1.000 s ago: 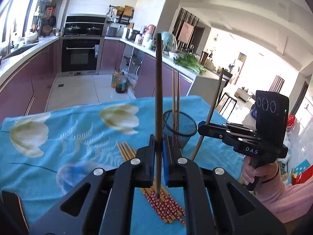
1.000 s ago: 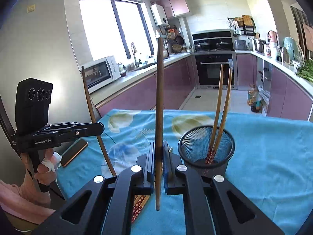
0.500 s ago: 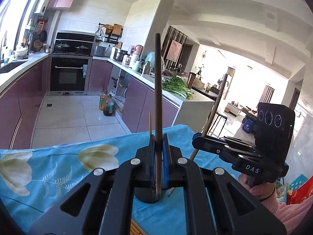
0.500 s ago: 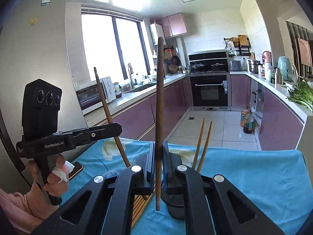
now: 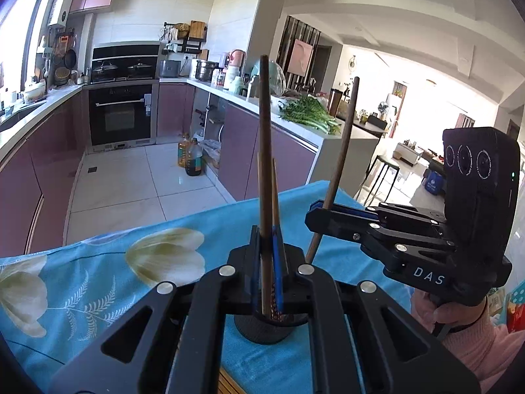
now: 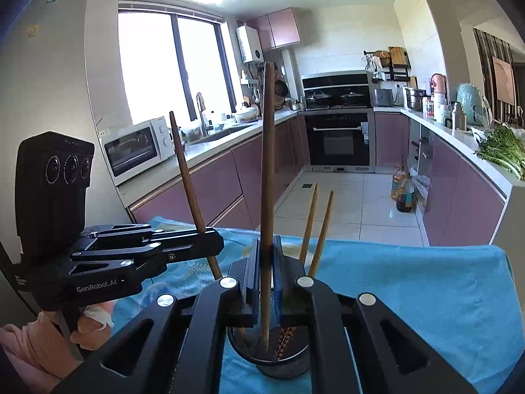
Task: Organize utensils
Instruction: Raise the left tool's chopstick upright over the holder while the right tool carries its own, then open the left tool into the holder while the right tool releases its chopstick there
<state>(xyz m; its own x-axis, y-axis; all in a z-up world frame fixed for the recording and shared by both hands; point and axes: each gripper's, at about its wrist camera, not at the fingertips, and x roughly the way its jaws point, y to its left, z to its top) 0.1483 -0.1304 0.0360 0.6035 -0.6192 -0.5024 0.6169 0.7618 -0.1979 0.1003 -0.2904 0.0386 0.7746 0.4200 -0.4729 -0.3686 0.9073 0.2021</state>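
While each hand-held gripper (image 5: 266, 275) (image 6: 265, 282) clamps a chopstick (image 5: 265, 164) (image 6: 267, 177), mesh holder (image 6: 282, 361) below.

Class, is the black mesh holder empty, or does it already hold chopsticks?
Not empty: two chopsticks already stand leaning inside the mesh holder on the blue cloth.

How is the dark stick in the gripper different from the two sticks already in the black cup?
The dark chopstick is clamped upright in the right hand-held gripper; the two lighter chopsticks stand loose, leaning in the mesh cup. The dark one looks thicker and browner; the pair look paler and thinner. All are wooden sticks with lower ends in the cup.
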